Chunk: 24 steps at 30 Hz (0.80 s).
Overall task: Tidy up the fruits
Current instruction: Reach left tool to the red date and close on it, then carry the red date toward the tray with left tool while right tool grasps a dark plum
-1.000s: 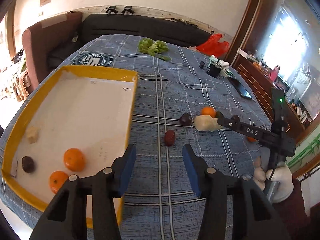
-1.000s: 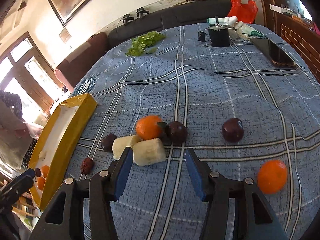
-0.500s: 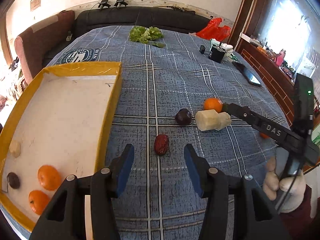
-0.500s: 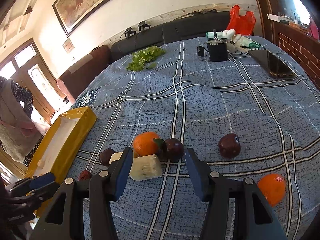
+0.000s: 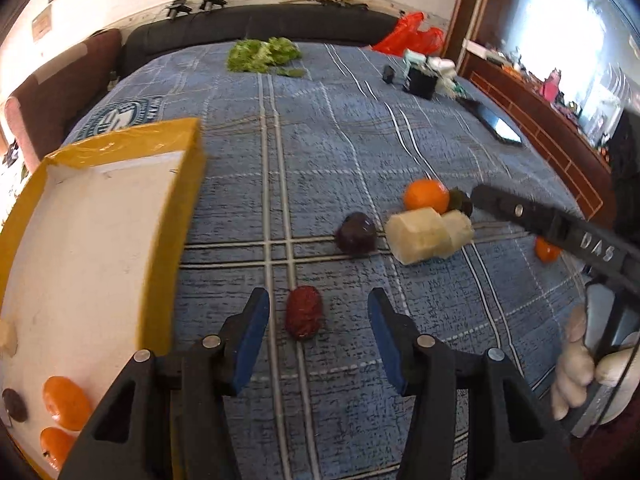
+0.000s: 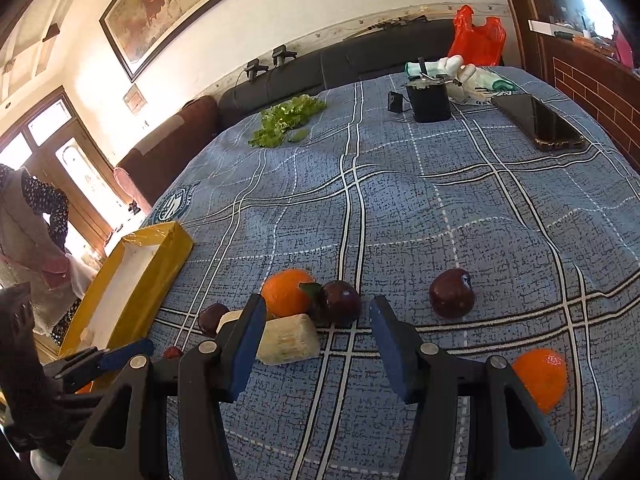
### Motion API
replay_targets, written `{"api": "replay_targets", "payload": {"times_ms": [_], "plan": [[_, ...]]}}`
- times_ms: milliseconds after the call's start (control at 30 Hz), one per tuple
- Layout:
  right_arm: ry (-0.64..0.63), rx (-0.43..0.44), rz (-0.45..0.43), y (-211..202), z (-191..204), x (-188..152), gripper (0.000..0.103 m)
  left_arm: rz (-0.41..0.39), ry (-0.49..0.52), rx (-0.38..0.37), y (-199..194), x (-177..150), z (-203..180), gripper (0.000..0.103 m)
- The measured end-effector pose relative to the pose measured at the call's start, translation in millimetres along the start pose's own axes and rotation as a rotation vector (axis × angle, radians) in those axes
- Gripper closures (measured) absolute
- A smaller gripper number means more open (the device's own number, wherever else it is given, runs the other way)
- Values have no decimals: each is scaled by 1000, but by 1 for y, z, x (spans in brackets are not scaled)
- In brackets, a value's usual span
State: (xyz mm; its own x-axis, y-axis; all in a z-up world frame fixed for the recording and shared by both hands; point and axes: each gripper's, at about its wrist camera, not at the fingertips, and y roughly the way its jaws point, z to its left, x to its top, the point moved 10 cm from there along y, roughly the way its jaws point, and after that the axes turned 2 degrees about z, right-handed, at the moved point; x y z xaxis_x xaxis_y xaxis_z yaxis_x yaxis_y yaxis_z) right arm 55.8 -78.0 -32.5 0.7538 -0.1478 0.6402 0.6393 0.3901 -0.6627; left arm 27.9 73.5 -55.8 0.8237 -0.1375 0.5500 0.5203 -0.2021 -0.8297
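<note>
A wrinkled red date (image 5: 304, 312) lay on the blue checked tablecloth (image 5: 360, 128), in the gap between the two blue-padded fingers (image 5: 250, 330) of the left gripper (image 5: 318, 330), nearer the left finger and touching neither. The jaws were closing, with the pads clear of the date, so it was not yet gripped.

Beyond those fingertips sat a dark plum (image 5: 356, 234), then two pale peeled chunks (image 5: 428, 232) lying together, with an orange (image 5: 426, 196) and another dark fruit (image 5: 460, 202) just behind them. To the left of the left finger stood the yellow-rimmed tray (image 5: 180, 216), holding two oranges (image 5: 66, 402), a small dark fruit (image 5: 14, 404) and a pale piece (image 5: 7, 338) at its near end.

The right gripper (image 6: 318, 334) hovered with its fingers (image 6: 248, 342) apart and nothing pressed between them; the pale chunk (image 6: 290, 340) lay just beyond the left fingertip, partly hidden by it. Ahead of the fingers the orange (image 6: 286, 292) touched a dark plum (image 6: 340, 302). A second plum (image 6: 452, 292) sat apart, beyond the right fingertip, and another orange (image 6: 540, 376) lay well off to the right of that finger. A small dark fruit (image 6: 210, 318) lay left of the left finger.

Far across the cloth were leafy greens (image 6: 288, 118), a black box (image 6: 430, 102), a phone (image 6: 538, 120) and a red bag (image 6: 476, 40).
</note>
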Motion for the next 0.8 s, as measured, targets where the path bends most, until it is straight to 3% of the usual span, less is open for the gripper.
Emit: {"api": "replay_targets", "payload": {"times_ms": [100, 133, 300, 533, 800], "plan": [[8, 2, -6, -2, -1, 1, 45, 35, 30, 29, 10, -7, -6, 82], [11, 2, -6, -2, -1, 1, 45, 22, 40, 50, 9, -6, -6, 84], [20, 8, -24, -7, -2, 3, 45, 8, 30, 77, 4, -5, -1, 84], [19, -13, -22, -5, -4, 3, 45, -70, -57, 41, -28, 0, 4, 84], [15, -58, -17, -1, -11, 1, 44, -101, -113, 51, -53, -3, 15, 84]]}}
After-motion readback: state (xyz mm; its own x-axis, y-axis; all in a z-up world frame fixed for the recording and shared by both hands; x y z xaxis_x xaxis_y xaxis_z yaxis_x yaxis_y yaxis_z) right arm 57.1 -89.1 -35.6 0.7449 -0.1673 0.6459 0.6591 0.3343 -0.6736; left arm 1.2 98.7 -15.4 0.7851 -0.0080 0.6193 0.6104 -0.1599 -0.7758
